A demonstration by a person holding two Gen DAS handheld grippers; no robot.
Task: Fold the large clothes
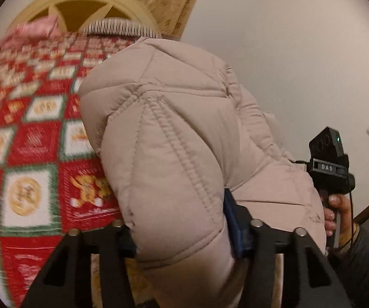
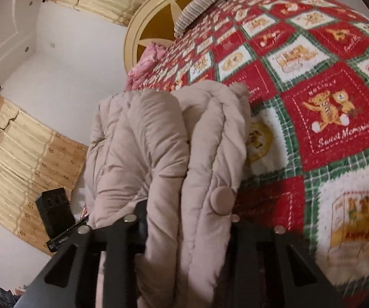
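Observation:
A beige quilted puffer jacket [image 1: 174, 138] fills the middle of the left wrist view, bunched and lifted above the bed. My left gripper [image 1: 184, 233] is shut on a thick fold of it. In the right wrist view the same jacket [image 2: 158, 154] hangs in folds, with a round beige button [image 2: 221, 201] near the fingers. My right gripper [image 2: 184, 220] is shut on it. The right gripper's body [image 1: 330, 164] and the hand holding it show at the right of the left wrist view. The left gripper's body [image 2: 55, 213] shows at the lower left of the right wrist view.
A bed with a red, green and white teddy-bear blanket [image 2: 325, 102] lies under the jacket, also seen in the left wrist view [image 1: 30, 154]. A cream round headboard [image 2: 158, 12], striped pillow [image 2: 199, 2] and pink cloth [image 2: 146, 59] are at its far end. Gold curtains [image 2: 25, 148] hang on white walls.

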